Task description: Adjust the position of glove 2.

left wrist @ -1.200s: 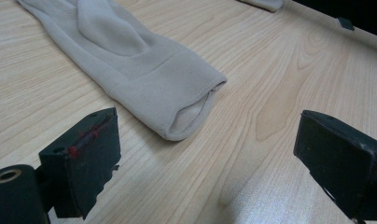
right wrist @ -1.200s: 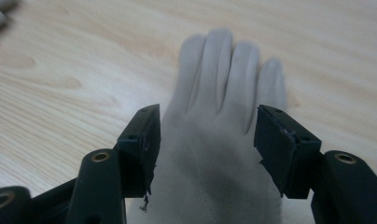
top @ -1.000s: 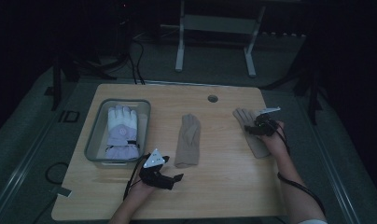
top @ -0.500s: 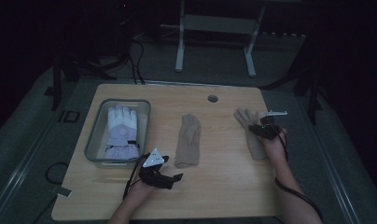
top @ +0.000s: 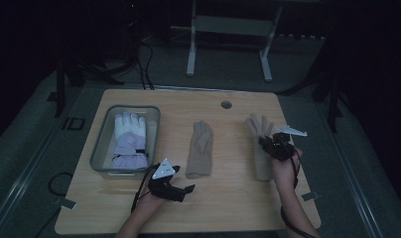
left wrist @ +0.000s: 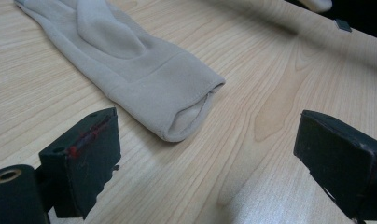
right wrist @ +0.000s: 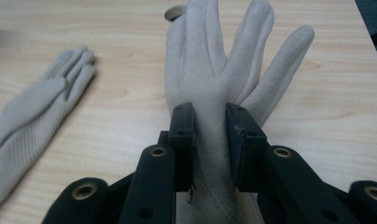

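Observation:
Two beige gloves lie flat on the wooden table (top: 228, 198). The middle glove (top: 200, 148) has its cuff toward me; that cuff (left wrist: 177, 102) lies just ahead of my left gripper (left wrist: 214, 163), which is open and empty with its jaws wide apart. In the high view my left gripper (top: 186, 190) rests on the table just near and left of the cuff. The right beige glove (top: 258, 131) lies with fingers spread away from me. My right gripper (right wrist: 210, 135) is shut on this glove (right wrist: 219, 60), pinching a fold of fabric below the fingers, and in the high view the right gripper (top: 269, 144) sits over its palm.
A grey tray (top: 100, 146) at the table's left holds a white and purple padded glove (top: 127, 139). A round cable hole (top: 226, 104) sits near the far edge. Cables trail from both grippers. A metal stand (top: 228, 34) rises on the floor beyond the table.
My right hand and gripper have shifted slightly toward the near side over the right glove. The left gripper has stayed put.

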Tool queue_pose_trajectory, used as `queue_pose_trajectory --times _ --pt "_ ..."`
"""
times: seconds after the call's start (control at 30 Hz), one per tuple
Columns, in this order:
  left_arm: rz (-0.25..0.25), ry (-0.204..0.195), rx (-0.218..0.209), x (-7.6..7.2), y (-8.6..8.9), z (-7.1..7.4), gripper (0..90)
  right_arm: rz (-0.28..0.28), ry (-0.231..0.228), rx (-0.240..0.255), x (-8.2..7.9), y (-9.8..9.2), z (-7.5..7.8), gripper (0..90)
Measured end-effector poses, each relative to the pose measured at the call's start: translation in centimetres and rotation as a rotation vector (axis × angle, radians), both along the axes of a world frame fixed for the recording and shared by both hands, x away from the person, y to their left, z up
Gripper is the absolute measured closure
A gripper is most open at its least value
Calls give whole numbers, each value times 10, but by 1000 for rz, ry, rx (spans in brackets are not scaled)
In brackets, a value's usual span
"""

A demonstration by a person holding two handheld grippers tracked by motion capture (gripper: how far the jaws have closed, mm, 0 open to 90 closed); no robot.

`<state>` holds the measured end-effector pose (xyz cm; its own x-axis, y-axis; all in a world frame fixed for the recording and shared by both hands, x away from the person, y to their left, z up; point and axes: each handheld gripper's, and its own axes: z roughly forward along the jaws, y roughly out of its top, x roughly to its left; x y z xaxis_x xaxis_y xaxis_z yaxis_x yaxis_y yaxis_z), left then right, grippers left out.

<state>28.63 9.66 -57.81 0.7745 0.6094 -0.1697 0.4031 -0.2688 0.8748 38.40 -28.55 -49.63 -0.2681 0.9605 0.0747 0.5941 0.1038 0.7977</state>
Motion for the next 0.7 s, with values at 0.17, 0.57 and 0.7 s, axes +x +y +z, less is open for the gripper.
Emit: queue_pose_trajectory --times 0.17,0.57,0.7 --pt "1 -4 -1 -1 0 0 75 -14 29 -25 0 7 -16 734" --pt "-8 -6 7 -1 -2 0 75 -4 82 -5 15 22 -40 727" --pt "-9 -3 8 -2 -2 0 74 -14 114 3 21 23 -53 714"
